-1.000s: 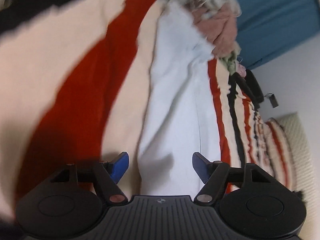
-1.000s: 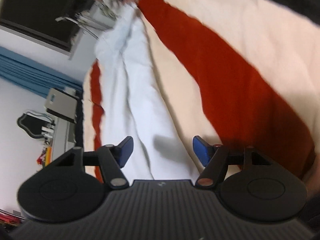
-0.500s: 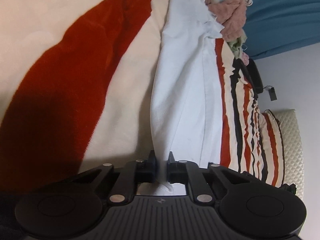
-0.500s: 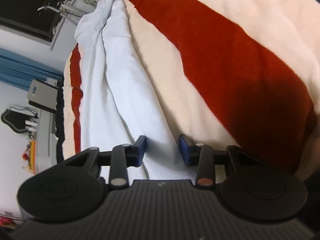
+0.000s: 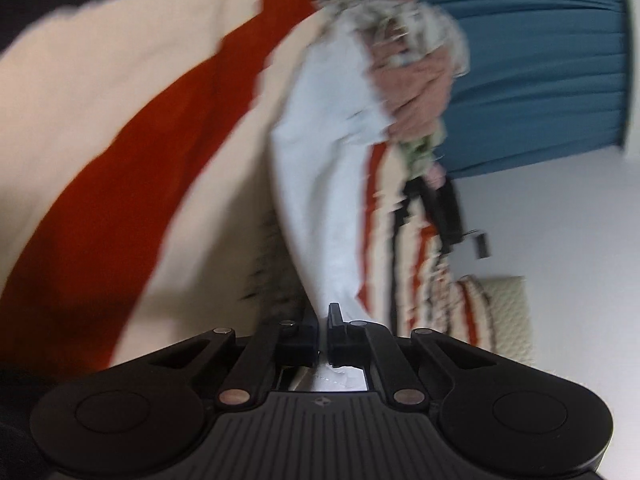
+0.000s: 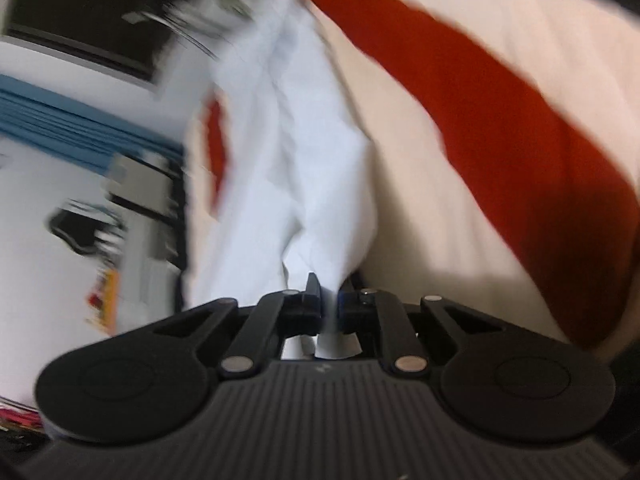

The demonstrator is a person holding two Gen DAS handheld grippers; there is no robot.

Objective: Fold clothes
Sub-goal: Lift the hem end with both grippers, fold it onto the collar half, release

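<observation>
Your left gripper (image 5: 323, 320) has its jaws clamped on the near end of the white garment (image 5: 320, 184) — a sliver of white cloth shows in the narrow gap between them and again behind them, close to the gripper body. From the jaws the garment runs straight ahead, widening as it goes, and lies on the striped blanket (image 5: 132, 168) of cream, red and black. To the left of your jaws is a broad red band of that blanket; to the right are thinner red and black stripes. At the far end, ahead and slightly right of the jaws, the garment meets a heap of other clothes (image 5: 412, 80), pinkish and patterned. Beyond that heap hangs a blue curtain (image 5: 540, 80).

Your right gripper (image 6: 329, 304) is likewise shut on the white garment (image 6: 288, 152) — cloth is pinched between the jaws and bunches up just ahead of them. The garment stretches away from the jaws, over the same blanket (image 6: 480, 128), with the red band to the right. Both views are blurred, so finer detail of the folds cannot be told.
</observation>
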